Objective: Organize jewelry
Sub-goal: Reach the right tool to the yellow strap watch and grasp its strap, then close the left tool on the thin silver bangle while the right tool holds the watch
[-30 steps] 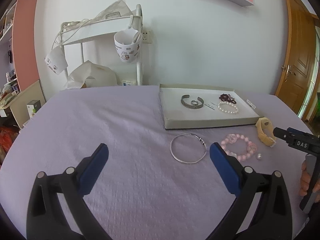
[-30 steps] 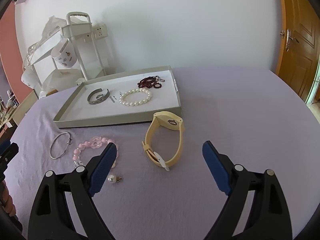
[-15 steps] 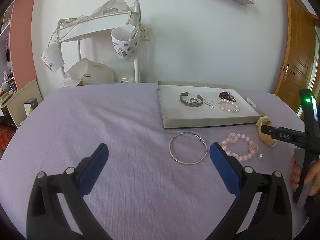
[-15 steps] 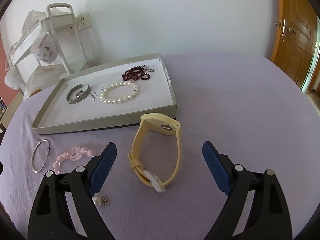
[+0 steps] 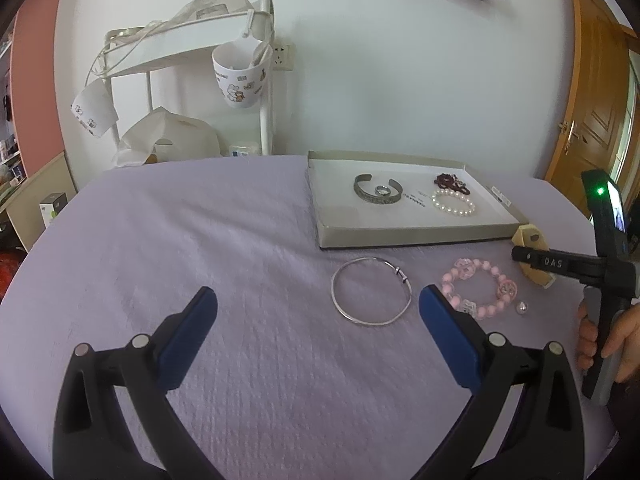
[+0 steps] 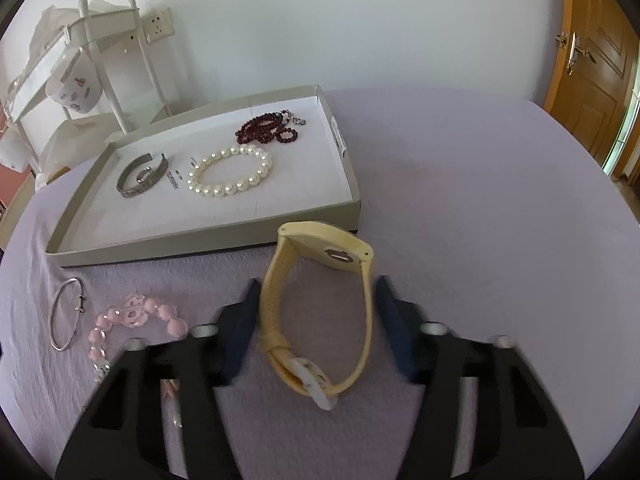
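Observation:
A yellow wristwatch (image 6: 320, 240) stands on its side on the lilac tablecloth, just in front of the tray (image 6: 200, 240). My right gripper (image 6: 318, 282) straddles its strap; the jaws are closing, and the blue pads sit right at the strap's sides without a clear squeeze. My left gripper (image 5: 318, 292) hovers open over the cloth, with nothing between its fingers. Beyond it lie a silver bangle (image 5: 372, 323), a pink bead bracelet (image 5: 464, 270) and a small pearl piece (image 5: 522, 309). The tray (image 5: 400, 236) holds a silver cuff (image 5: 376, 198) around a ring, a pearl bracelet (image 6: 224, 190) and dark red beads (image 6: 260, 128).
A white cart (image 5: 264, 80) with a hanging mug (image 5: 240, 80) stands behind the table at the wall. A wooden door (image 5: 592, 100) is at the right. A person's hand (image 5: 624, 332) holds the right gripper's handle at the table's right edge.
The right gripper has moved forward and down over the yellow watch, and its jaws have narrowed from wide apart to the strap's sides. The left gripper has stayed put.

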Demonstrator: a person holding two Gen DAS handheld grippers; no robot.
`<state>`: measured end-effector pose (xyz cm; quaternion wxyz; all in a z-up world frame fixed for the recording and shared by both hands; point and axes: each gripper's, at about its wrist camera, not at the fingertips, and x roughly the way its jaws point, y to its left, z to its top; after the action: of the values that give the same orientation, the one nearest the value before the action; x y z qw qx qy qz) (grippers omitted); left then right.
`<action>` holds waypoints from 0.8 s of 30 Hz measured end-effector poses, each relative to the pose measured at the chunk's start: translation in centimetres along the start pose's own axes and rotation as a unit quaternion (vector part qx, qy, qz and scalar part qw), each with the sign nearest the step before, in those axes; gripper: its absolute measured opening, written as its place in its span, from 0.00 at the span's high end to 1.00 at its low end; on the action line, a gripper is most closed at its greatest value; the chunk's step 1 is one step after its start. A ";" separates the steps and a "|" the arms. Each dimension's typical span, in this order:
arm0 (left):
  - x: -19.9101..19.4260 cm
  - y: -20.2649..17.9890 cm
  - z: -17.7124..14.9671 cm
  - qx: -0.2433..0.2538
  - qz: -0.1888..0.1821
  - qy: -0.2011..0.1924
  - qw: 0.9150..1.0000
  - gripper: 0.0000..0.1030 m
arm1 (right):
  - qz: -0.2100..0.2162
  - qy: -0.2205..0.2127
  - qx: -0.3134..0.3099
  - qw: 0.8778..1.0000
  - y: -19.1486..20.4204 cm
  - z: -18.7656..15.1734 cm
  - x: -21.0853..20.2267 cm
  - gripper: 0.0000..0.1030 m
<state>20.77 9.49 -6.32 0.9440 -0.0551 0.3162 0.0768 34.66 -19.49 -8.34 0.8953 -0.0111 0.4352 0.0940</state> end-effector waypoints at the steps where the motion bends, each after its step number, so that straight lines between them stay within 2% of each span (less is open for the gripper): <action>1: 0.2 -0.2 0.0 0.003 0.000 0.004 1.000 0.02 | 0.002 0.000 0.001 1.000 -0.1 0.0 -0.1 0.58; 7: 1.5 -1.9 0.6 0.022 0.001 0.029 0.999 0.02 | 0.021 -0.003 0.007 1.000 -0.4 -0.4 -0.9 0.67; 11: 3.3 -2.8 0.9 0.030 0.011 0.052 0.998 0.06 | 0.033 -0.010 0.014 0.999 -0.9 -0.1 -1.5 0.67; 22: 7.8 -4.7 0.9 0.034 0.026 0.115 0.992 0.06 | 0.051 -0.014 0.023 0.998 -1.0 0.3 -2.1 0.67; 24: 8.5 -5.0 0.9 0.036 0.026 0.127 0.991 0.12 | 0.053 -0.015 0.023 0.998 -0.9 0.4 -2.1 0.67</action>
<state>28.87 5.61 -10.47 0.8952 -0.0223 0.4375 0.0818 33.80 -20.65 -6.50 0.8955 0.0342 0.4237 0.1317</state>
